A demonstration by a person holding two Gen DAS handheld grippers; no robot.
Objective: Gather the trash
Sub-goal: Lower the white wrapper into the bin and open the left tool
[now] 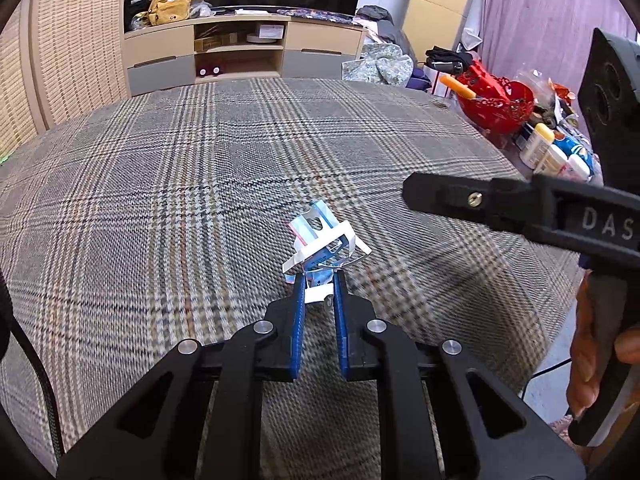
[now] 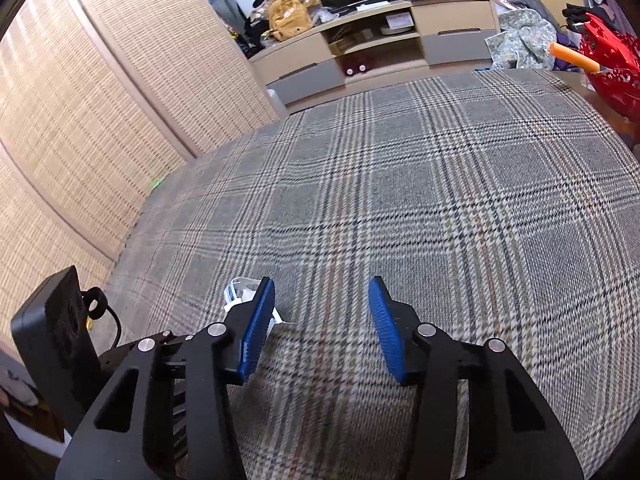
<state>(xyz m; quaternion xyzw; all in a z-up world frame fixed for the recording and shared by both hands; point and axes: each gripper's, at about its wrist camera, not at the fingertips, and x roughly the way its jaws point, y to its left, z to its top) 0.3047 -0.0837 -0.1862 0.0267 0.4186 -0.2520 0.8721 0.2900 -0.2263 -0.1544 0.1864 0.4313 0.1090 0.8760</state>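
Left hand-held gripper (image 1: 319, 280) is clamped on the crumpled wrapper (image 1: 320, 240) just above the plaid bed (image 1: 160, 160); my right hand-held gripper (image 2: 322, 300) hangs apart, empty. Pickup done, I next need a bin, none visible.

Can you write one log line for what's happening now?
left tool: shut on crumpled wrapper | right tool: open, empty | plaid cloth: underneath

wrapper (image 1: 320, 240) on bedspread (image 1: 160, 168), cabinet (image 1: 240, 52) behind
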